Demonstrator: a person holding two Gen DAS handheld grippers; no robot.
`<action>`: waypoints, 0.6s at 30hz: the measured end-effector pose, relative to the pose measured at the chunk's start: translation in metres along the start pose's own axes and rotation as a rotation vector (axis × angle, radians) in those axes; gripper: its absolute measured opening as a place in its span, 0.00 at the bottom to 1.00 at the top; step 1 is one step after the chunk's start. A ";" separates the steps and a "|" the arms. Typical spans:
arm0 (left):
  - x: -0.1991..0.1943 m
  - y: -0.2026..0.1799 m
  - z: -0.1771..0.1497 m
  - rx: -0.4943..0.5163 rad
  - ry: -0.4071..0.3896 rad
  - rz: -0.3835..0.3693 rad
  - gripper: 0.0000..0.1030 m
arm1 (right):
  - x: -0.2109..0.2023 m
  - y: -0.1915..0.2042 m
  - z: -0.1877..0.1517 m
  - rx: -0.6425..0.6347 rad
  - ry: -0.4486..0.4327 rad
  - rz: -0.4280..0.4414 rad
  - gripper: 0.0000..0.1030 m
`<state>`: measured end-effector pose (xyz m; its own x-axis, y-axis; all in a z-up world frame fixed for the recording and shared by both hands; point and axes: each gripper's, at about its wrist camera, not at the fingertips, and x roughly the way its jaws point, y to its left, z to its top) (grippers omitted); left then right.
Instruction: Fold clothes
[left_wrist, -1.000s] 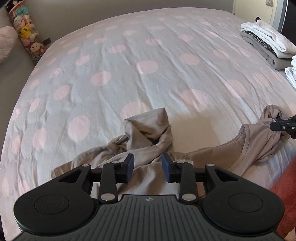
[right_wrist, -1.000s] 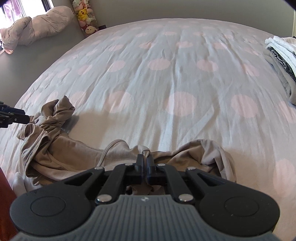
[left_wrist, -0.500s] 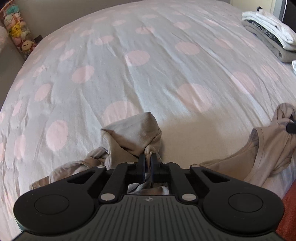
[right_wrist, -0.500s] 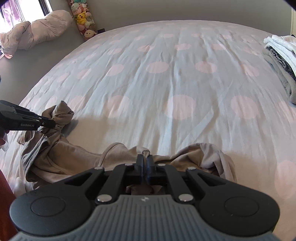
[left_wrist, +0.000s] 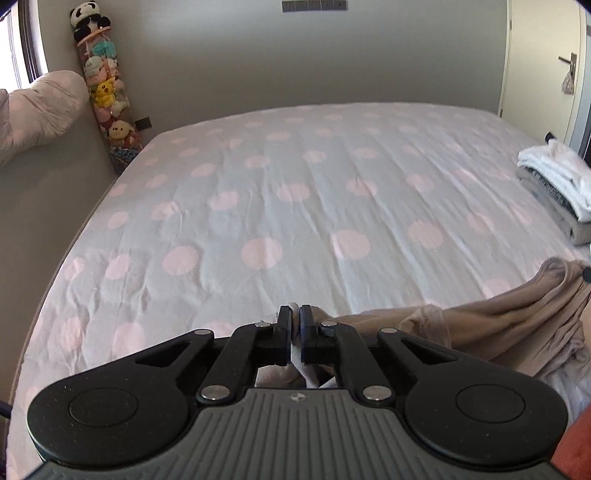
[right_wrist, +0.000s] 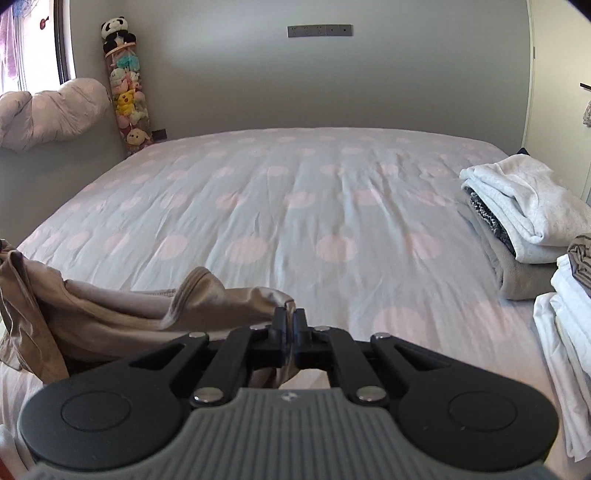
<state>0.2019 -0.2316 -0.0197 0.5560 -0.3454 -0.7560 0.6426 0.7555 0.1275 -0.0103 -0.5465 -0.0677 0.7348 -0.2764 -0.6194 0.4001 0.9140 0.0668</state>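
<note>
Because each holds one end, the left gripper (left_wrist: 294, 320) and right gripper (right_wrist: 289, 323) are clamped on the beige garment (right_wrist: 122, 317), stretched between them above the spotted bed (right_wrist: 295, 206), likely to spread it; folded stacks (right_wrist: 524, 206) sit right.

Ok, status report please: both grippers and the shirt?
Left gripper shut on beige shirt. Right gripper shut on it too. Shirt hangs between them. Polka-dot bed ahead bare; folded stack at right.

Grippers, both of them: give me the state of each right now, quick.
Left gripper: shut on the beige top, pinching one edge.
Right gripper: shut on the same beige top, pinching another edge.
</note>
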 end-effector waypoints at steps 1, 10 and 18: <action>0.005 0.002 -0.007 0.013 0.037 0.015 0.02 | 0.004 0.001 -0.002 -0.007 0.019 0.001 0.04; 0.036 0.010 -0.083 0.072 0.369 0.009 0.02 | 0.032 0.010 -0.046 -0.032 0.250 0.073 0.04; 0.044 -0.010 -0.121 0.208 0.544 -0.070 0.02 | 0.033 0.019 -0.054 -0.106 0.359 0.113 0.04</action>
<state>0.1564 -0.1875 -0.1319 0.1930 -0.0138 -0.9811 0.7888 0.5968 0.1468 -0.0086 -0.5226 -0.1290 0.5250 -0.0674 -0.8485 0.2548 0.9636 0.0811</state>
